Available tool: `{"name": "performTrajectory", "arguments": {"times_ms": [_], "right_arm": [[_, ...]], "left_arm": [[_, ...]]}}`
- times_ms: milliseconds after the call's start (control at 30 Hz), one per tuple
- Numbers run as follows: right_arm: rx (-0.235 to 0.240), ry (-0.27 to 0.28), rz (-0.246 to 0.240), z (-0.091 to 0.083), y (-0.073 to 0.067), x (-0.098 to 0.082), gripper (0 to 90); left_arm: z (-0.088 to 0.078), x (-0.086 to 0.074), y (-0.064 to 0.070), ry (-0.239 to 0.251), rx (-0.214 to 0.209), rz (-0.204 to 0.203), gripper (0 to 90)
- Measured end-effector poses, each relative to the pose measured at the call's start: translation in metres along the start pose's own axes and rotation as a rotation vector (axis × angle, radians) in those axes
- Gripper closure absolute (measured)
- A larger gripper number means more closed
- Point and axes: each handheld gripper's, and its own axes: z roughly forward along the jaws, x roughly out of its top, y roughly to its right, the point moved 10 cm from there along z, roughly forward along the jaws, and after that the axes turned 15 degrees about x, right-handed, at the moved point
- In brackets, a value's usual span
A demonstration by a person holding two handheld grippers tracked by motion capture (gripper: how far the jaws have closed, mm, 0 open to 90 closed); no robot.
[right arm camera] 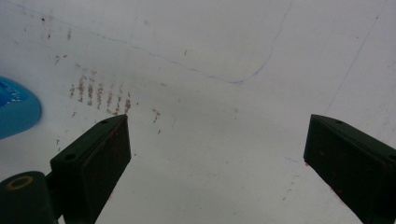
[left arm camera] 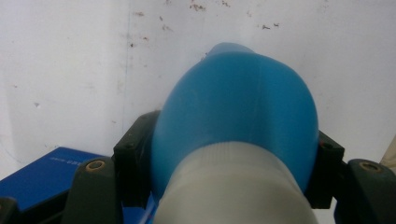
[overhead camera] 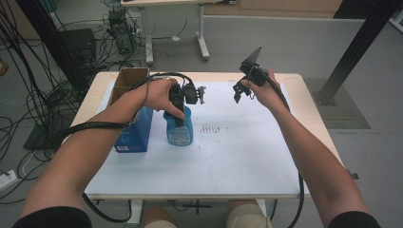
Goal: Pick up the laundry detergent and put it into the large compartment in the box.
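Left of centre on the white table sheet (overhead camera: 247,156), a blue bottle (overhead camera: 179,128) stands upright, touching or just beside a dark blue box (overhead camera: 135,130) on its left. From above, the left gripper (overhead camera: 177,114) has its jaws drawn in tight against the bottle's neck, just under the pale cap (left arm camera: 233,186). Behind the box sits an open cardboard carton (overhead camera: 129,78). Well apart to the right, the right gripper (overhead camera: 241,92) hangs over bare sheet, jaws spread wide with nothing between them, near a patch of brown smudges (right arm camera: 100,93).
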Motion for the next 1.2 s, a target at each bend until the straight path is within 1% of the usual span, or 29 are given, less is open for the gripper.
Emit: {"name": "performTrajectory", "arguments": {"times_ms": [600, 900, 1200], "right_arm": [[0.0, -0.005, 0.001, 0.0016, -0.0005, 0.0007, 7.1], [0.001, -0.001, -0.001, 0.0013, -0.0013, 0.0003, 7.1], [0.004, 0.002, -0.005, 0.0008, -0.0024, -0.0002, 7.1]], "left_arm": [[0.0003, -0.0003, -0.0013, -0.003, -0.007, -0.01, 35.2], [-0.0002, 0.0001, -0.0019, -0.017, -0.02, -0.022, 35.8], [-0.0017, 0.0027, -0.0007, -0.04, -0.021, -0.008, 36.4]]}}
